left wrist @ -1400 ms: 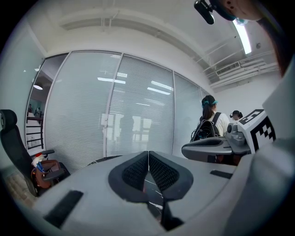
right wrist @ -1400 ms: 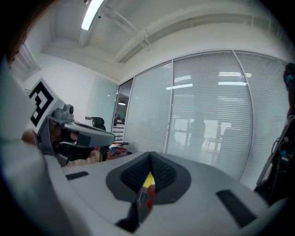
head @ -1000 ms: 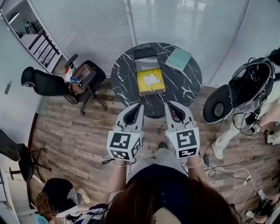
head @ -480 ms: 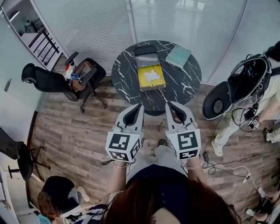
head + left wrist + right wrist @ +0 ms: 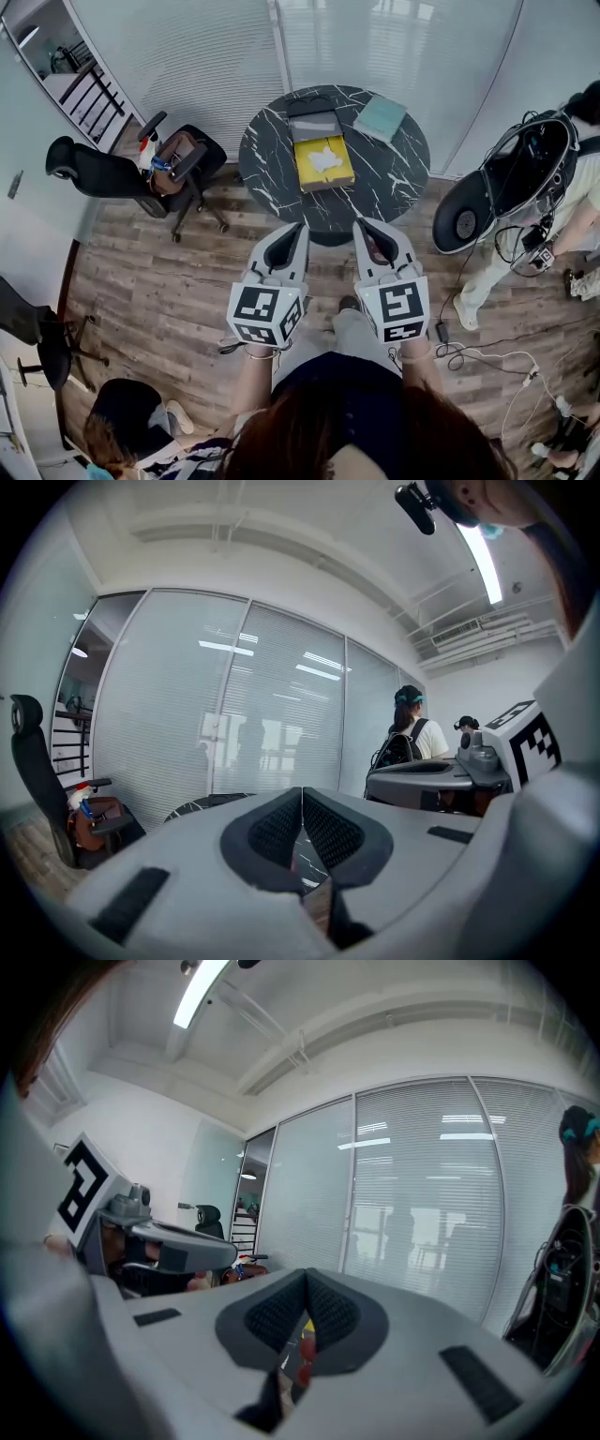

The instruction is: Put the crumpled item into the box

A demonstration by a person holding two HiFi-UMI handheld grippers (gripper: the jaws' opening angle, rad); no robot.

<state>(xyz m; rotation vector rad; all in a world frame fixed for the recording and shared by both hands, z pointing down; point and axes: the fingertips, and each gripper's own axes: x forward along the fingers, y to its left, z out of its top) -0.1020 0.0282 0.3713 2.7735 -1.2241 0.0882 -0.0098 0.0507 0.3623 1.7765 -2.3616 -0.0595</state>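
A white crumpled item point(image 5: 325, 157) lies inside an open yellow box point(image 5: 325, 181) on the round black marble table point(image 5: 272, 150) in the head view. My left gripper point(image 5: 301, 226) and right gripper point(image 5: 357, 222) are held side by side in front of my body, well short of the table's near edge. Both are shut with nothing between the jaws. In the left gripper view the left gripper point(image 5: 302, 795) shows its dark pads pressed together. The right gripper point(image 5: 307, 1280) looks the same in the right gripper view. Neither gripper view shows the crumpled item.
A grey lid or tray point(image 5: 314, 125) lies behind the yellow box, and a teal book point(image 5: 381, 117) is at the table's back right. Office chairs point(image 5: 94, 173) stand left. A person with a backpack point(image 5: 525, 178) stands right, with cables point(image 5: 487, 361) on the wood floor.
The table and box have drifted slightly up and away in the head view. Both grippers stay shut and held in the same place.
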